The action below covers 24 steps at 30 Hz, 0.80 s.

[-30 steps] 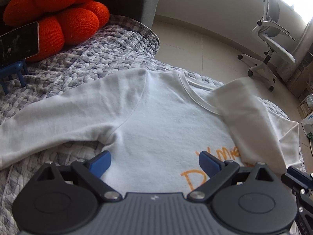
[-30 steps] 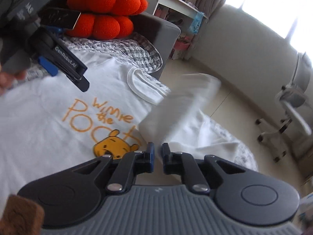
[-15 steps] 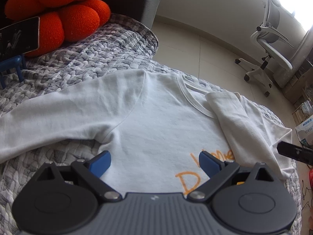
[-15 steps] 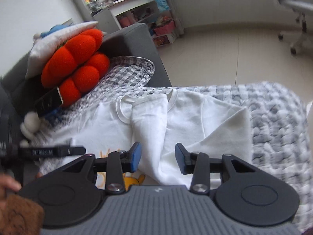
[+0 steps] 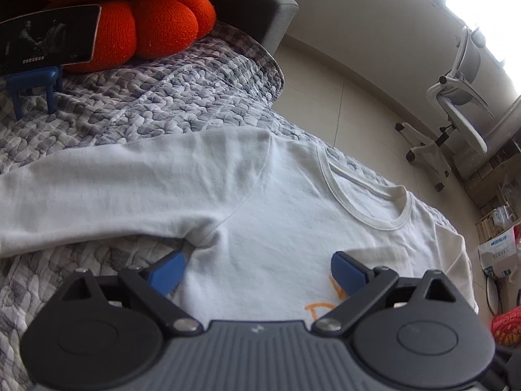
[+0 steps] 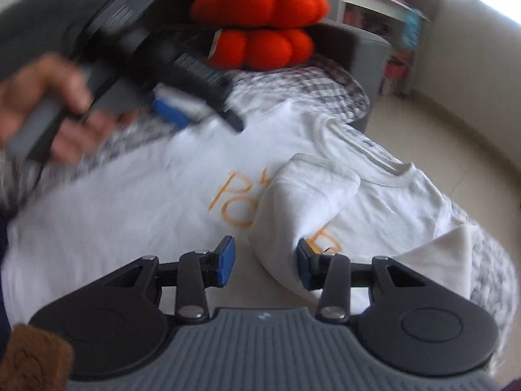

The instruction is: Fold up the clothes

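A white long-sleeve shirt [image 5: 286,215] with orange lettering lies face up on a grey quilted blanket [image 5: 156,97]. Its left sleeve [image 5: 107,192] stretches out flat to the left. In the right wrist view the shirt [image 6: 107,202] has its other sleeve [image 6: 302,202] folded across the chest print. My left gripper [image 5: 257,272] is open, low over the shirt beside the armpit. It also shows blurred in the right wrist view [image 6: 182,110], held in a hand. My right gripper [image 6: 263,260] is open and empty, with the folded sleeve lying between and beyond its fingers.
Orange plush cushions [image 5: 156,9] and a phone on a blue stand [image 5: 49,42] sit at the blanket's far left against a grey sofa arm [image 5: 260,9]. A white office chair [image 5: 462,97] stands on the tiled floor to the right. The blanket's far edge [image 5: 276,75] drops to the floor.
My right gripper opened and let go of the right sleeve, which now lies folded across the chest. My left gripper has moved toward the left armpit and stayed open.
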Available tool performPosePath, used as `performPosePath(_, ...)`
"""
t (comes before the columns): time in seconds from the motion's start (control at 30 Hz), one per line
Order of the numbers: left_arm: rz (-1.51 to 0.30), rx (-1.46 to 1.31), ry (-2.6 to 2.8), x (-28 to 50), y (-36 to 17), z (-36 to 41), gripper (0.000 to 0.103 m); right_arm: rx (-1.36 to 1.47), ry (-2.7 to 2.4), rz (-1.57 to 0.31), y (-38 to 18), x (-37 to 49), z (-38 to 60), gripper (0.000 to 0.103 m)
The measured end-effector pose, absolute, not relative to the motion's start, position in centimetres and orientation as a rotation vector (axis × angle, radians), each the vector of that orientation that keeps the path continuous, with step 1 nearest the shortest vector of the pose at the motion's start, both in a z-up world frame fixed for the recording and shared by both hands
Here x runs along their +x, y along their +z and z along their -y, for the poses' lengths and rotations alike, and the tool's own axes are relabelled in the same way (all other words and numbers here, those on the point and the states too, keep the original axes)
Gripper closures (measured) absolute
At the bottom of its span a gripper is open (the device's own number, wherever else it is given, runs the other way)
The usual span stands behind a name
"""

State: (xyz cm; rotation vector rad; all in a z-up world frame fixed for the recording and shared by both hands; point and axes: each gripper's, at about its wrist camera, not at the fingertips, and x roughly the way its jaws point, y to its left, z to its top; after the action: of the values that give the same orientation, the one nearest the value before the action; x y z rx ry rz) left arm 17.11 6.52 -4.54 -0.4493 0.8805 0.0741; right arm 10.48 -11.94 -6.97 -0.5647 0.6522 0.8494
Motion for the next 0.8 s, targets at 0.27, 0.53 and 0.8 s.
performPosePath(0.27, -0.881, -0.477, 0.05, 16.7, -4.5, -6.7, 0.006, -0.458, 0.91, -0.64, -6.4, 8.1, 13.8, 0.055)
performPosePath(0.53, -0.916, -0.457, -0.031, 16.3, -4.8, -5.9, 0.006, -0.567, 0.974, -0.734, -7.0, 6.0, 13.3, 0.055)
performPosePath(0.8, -0.988, -0.441, -0.192, 16.0, -5.6, -2.7, 0.012, -0.31, 0.661, -0.646, -5.0, 13.3, 16.1, 0.051)
